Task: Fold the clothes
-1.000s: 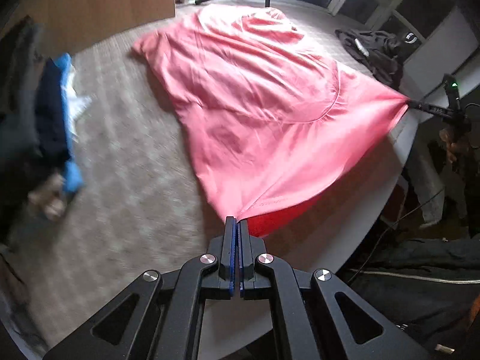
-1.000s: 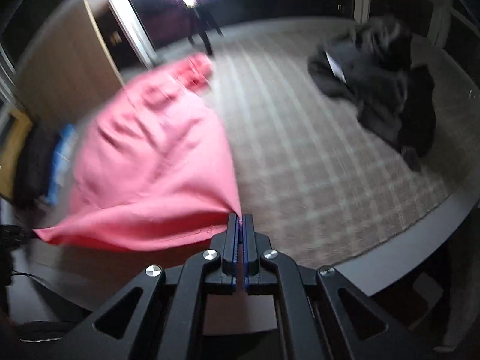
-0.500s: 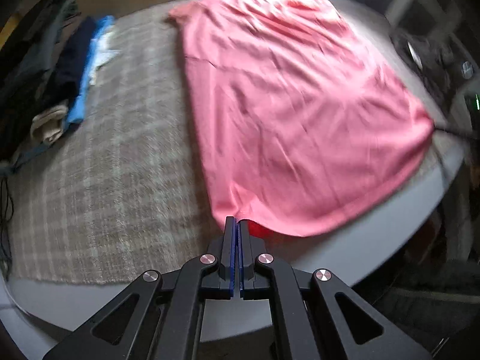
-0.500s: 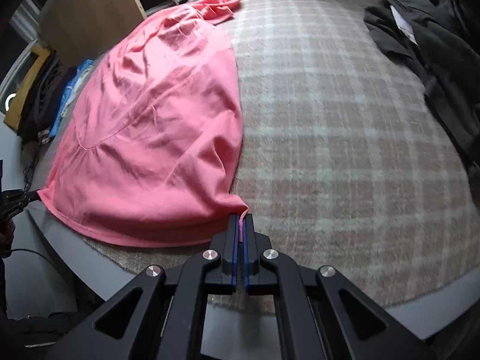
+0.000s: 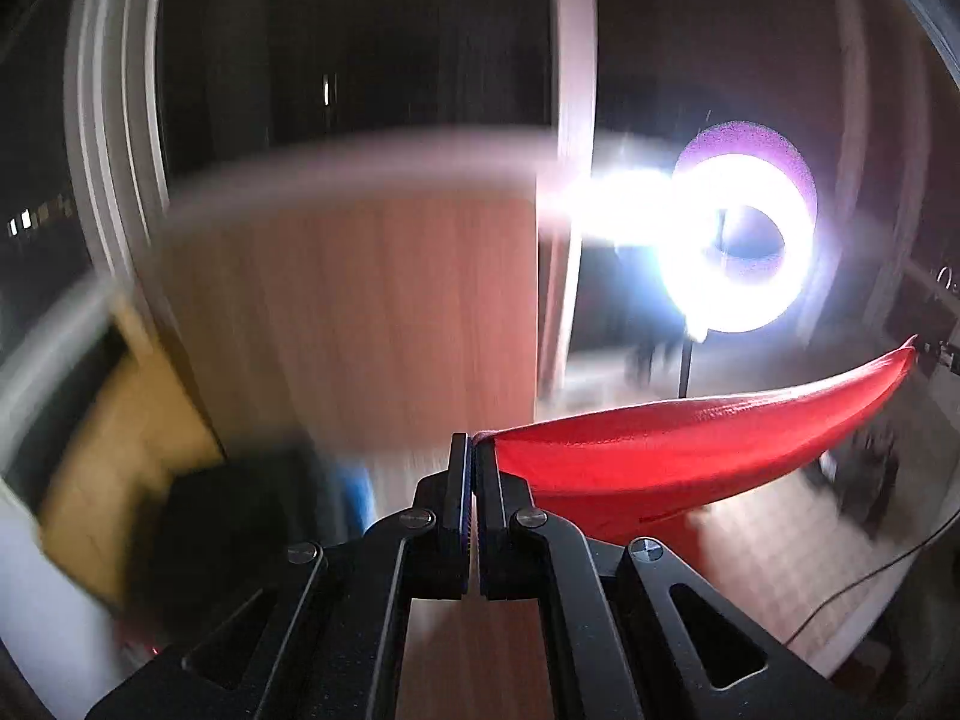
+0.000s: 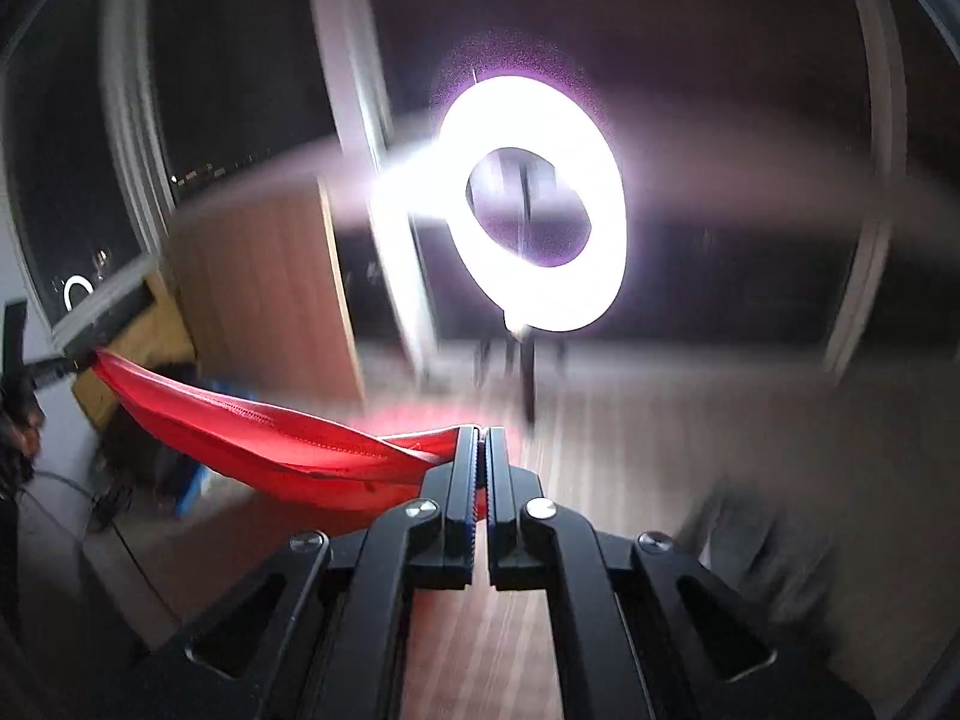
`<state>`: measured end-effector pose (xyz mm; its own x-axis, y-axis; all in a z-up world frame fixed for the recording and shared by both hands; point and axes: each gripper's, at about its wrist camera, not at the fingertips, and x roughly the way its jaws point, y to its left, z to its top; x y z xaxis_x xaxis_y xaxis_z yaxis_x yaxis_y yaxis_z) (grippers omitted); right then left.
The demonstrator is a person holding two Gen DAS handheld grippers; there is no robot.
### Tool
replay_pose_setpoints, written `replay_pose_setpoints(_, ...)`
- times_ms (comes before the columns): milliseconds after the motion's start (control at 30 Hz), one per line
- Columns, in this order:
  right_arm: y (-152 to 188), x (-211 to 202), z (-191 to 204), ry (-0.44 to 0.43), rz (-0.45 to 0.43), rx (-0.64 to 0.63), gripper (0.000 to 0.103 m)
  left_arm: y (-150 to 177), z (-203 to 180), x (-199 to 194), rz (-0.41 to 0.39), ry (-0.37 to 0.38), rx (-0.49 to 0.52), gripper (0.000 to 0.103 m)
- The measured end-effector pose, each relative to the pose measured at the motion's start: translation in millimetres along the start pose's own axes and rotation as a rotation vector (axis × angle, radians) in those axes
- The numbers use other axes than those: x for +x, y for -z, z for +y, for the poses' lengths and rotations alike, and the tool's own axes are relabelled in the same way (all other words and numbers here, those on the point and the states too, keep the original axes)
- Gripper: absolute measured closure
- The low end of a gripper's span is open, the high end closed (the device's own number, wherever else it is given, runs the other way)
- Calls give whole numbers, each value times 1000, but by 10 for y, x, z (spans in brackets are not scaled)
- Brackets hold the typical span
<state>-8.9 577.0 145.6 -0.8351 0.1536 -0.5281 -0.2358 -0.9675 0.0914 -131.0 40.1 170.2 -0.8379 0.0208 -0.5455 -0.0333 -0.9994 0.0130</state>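
Our left gripper had its fingers pinched tight on one corner of the red garment, and our right gripper had its fingers clamped on the opposite corner, so the cloth hung slack in a band between them, raised in front of the ring light and the wooden panel. We judged this the lifting and spreading step before a fold. Next we would need to lay it down flat, though through the blur we could hardly see the checked rug below.
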Motion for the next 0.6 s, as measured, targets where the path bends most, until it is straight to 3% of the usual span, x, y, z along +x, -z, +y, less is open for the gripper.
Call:
replay_pose_setpoints(100, -456, -646, 230, 60, -111, -75, 101, -331, -2, -519, -96, -11, 55, 102)
replay_pose_setpoints(267, -438, -1392, 451, 103, -158, -119, 101, -250, 25, -1005, -136, 17, 124, 102)
replay_pose_setpoints(333, -245, -1520, 515, 111, -136, -123, 101, -23, -70, -1052, -117, 25, 164, 102)
replay_pose_setpoints(500, 639, -1429, 597, 91, -4, -68, 101, 812, -271, -953, 2, 74, 253, 102)
replay_pose_setpoints(600, 1244, -1255, 613, 42, 94, 27, 101, 1416, -193, -765, 109, 138, 183, 102)
